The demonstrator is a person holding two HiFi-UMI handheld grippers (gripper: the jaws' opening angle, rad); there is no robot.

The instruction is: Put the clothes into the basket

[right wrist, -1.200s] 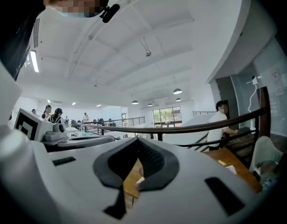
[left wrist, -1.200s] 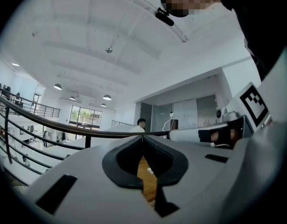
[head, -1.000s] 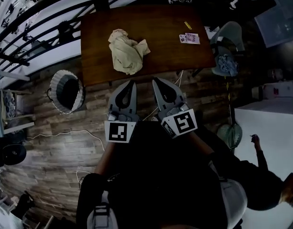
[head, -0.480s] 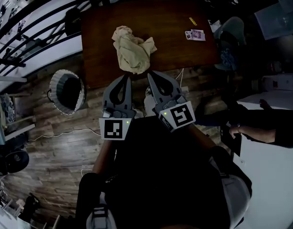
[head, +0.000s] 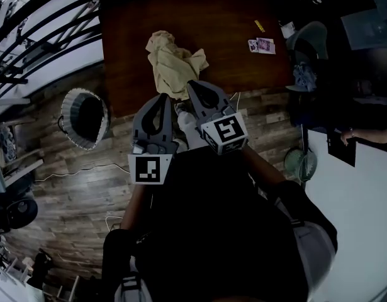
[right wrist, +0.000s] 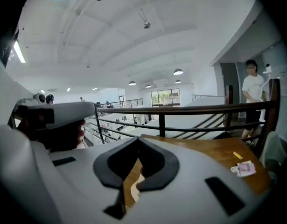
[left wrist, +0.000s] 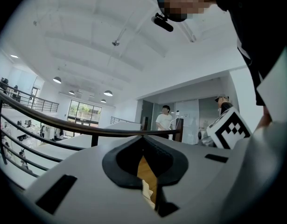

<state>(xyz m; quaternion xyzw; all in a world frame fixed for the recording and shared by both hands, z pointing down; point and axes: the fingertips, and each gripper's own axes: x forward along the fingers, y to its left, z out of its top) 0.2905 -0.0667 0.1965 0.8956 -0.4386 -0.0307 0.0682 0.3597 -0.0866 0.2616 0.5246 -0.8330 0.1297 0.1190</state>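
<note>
Overhead, I see my left gripper [head: 163, 98] and right gripper [head: 193, 85] by the near edge of the cloth [head: 173, 61] on the table [head: 237, 74], with the basket [head: 86, 119] on the floor (well left), while both gripper views show jaws clenched on nothing.
</note>
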